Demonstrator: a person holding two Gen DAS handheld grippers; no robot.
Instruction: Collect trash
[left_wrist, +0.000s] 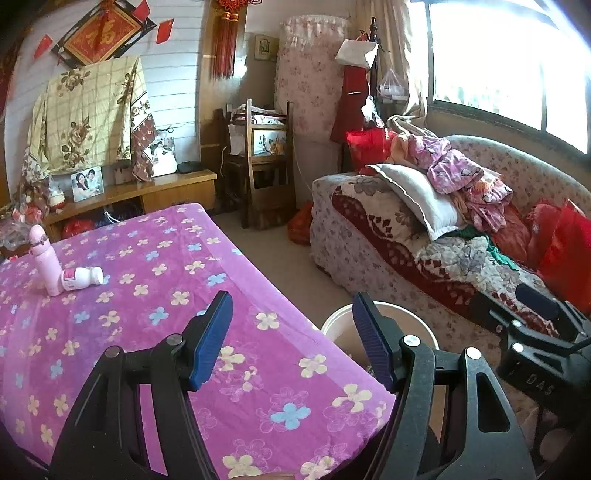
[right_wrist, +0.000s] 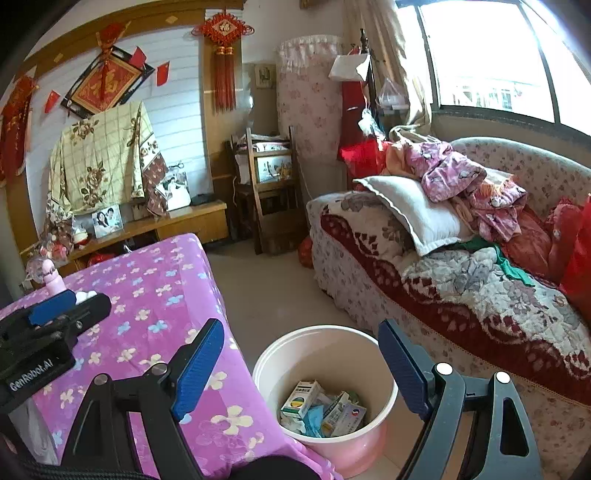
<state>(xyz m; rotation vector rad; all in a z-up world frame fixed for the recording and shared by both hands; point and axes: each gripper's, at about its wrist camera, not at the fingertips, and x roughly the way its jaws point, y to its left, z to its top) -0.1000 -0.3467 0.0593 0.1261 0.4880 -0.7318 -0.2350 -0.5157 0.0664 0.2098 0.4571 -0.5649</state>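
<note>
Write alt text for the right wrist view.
The open, empty right claw hangs over a pink bin on the floor holding small cartons and scraps. A table under a purple flowered cloth is at left, with the left claw over it; a cluttered sofa is at right.

Bright daylight floods through the big window (right_wrist: 491, 62) onto a floral sofa (right_wrist: 535, 173) heaped with clothes; white-panelled wall (right_wrist: 177, 110), beige floor (right_wrist: 273, 291), low wooden cabinet (right_wrist: 192, 221).
</note>
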